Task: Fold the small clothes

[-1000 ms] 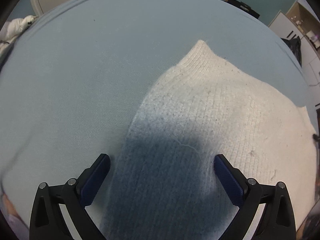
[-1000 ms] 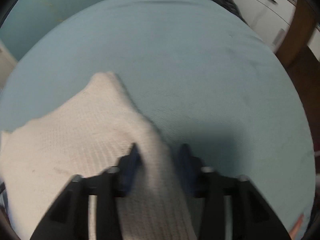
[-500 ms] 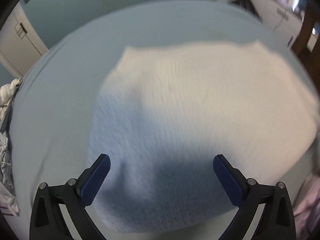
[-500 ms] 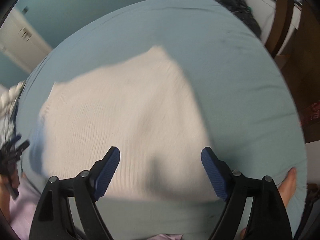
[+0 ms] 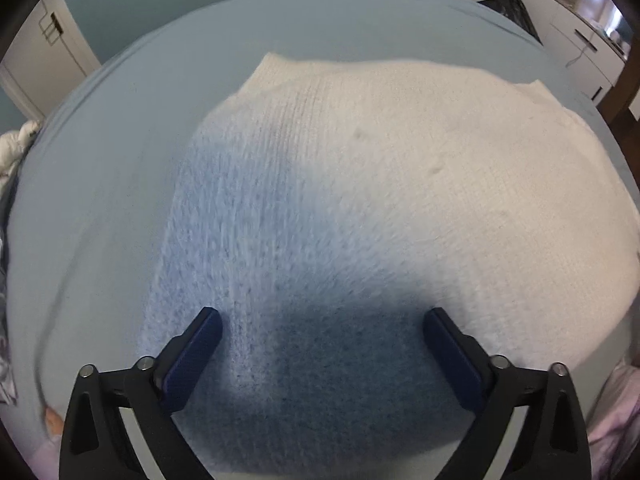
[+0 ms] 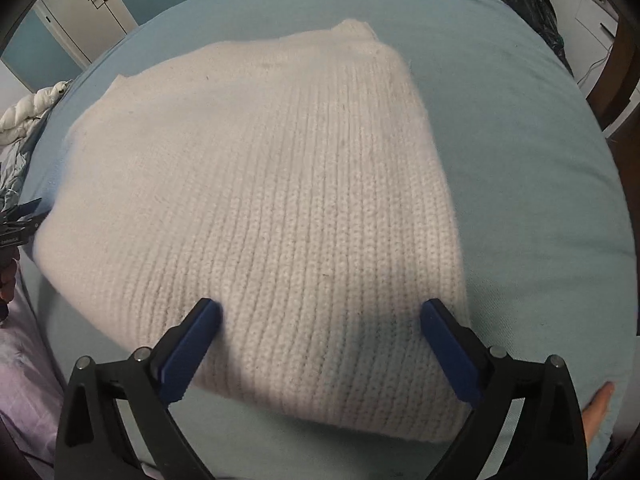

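Observation:
A cream knitted garment (image 5: pixel 380 200) lies folded flat on the light blue bed sheet (image 5: pixel 120 180). It also shows in the right wrist view (image 6: pixel 260 200). My left gripper (image 5: pixel 320 344) is open and empty, held above the garment's near left part. My right gripper (image 6: pixel 320 336) is open and empty, held above the garment's near right part. The left gripper's tip (image 6: pixel 20 224) shows at the left edge of the right wrist view, beside the garment.
A white puffy jacket (image 6: pixel 28 112) lies off the bed's left side. White cabinets (image 5: pixel 580 40) and a dark bag (image 6: pixel 536 4) stand at the far right. A wooden post (image 6: pixel 616 68) rises at the right. Pink cloth (image 6: pixel 20 384) is near me.
My right gripper has let go of the garment and opened. Both grippers have pulled back and up, so the whole folded garment now shows lying flat.

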